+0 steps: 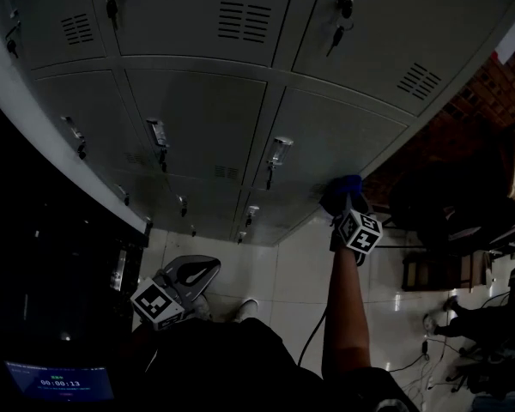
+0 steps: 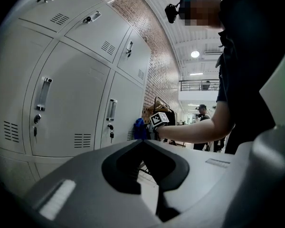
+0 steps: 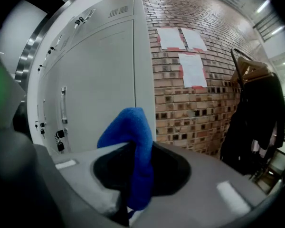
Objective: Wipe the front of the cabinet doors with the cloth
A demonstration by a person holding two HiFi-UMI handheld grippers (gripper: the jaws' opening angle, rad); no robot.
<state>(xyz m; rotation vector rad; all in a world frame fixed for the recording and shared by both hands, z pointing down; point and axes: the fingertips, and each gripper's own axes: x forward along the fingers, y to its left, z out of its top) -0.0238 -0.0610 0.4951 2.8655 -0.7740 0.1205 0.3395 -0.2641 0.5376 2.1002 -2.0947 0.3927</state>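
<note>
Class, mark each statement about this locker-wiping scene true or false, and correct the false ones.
1. The right gripper is shut on a blue cloth. True.
2. The left gripper holds a second cloth. False: its jaws are together with nothing between them.
3. The cabinet doors hang open. False: every door in view is closed.
4. A brick wall stands beside the cabinet. True.
</note>
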